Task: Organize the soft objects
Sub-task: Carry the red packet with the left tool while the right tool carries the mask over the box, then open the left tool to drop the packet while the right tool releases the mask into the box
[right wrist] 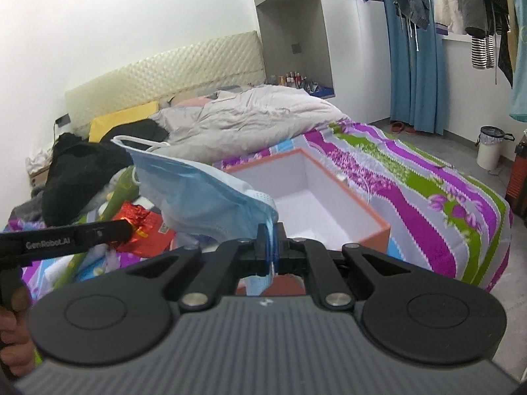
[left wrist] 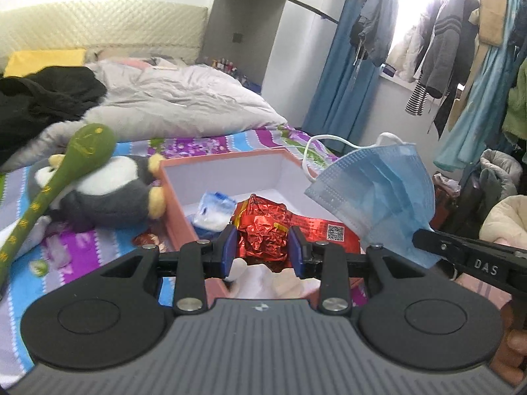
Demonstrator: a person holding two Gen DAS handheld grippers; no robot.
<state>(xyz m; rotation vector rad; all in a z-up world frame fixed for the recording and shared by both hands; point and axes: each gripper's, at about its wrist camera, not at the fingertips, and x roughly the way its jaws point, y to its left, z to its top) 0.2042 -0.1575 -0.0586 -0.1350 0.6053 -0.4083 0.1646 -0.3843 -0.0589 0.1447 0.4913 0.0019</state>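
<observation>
Left gripper [left wrist: 262,250]: clamped part-way on a crumpled red foil wrapper [left wrist: 263,230], blue pads pressing both sides, bundle raised over the near end of the box.
Right gripper [right wrist: 270,247]: pinched almost fully closed on one edge of a blue face mask [right wrist: 204,194], rest of the mask fanning up and to the left, white ear loops dangling.
Box [right wrist: 378,230]: orange-walled, white inside, open-topped, sitting on the striped bedspread [right wrist: 428,191]; far half bare in the right wrist view.
Already in the box: a small clear-and-blue plastic packet [left wrist: 214,210] near the left wall; flat red packaging with a QR code [left wrist: 332,233] apparently lying over the near right rim, though whether inside or merely across the edge cannot be told.
In transit: wrapper and mask, both lifted, neither dropped in yet.
Left outside: penguin plush [left wrist: 108,187] just beside the box's left wall, with a long green plush stick [left wrist: 59,184] resting across it; a small red scrap [left wrist: 148,240] on the spread near the box corner.
Probably not part of the job: grey duvet [left wrist: 184,102] and black clothing [left wrist: 42,98] further up the bed.
Progress estimate: roughly midway; two items about to go in, the larger toys to follow.
Fit concern: penguin likely to fill most of the free space.
</observation>
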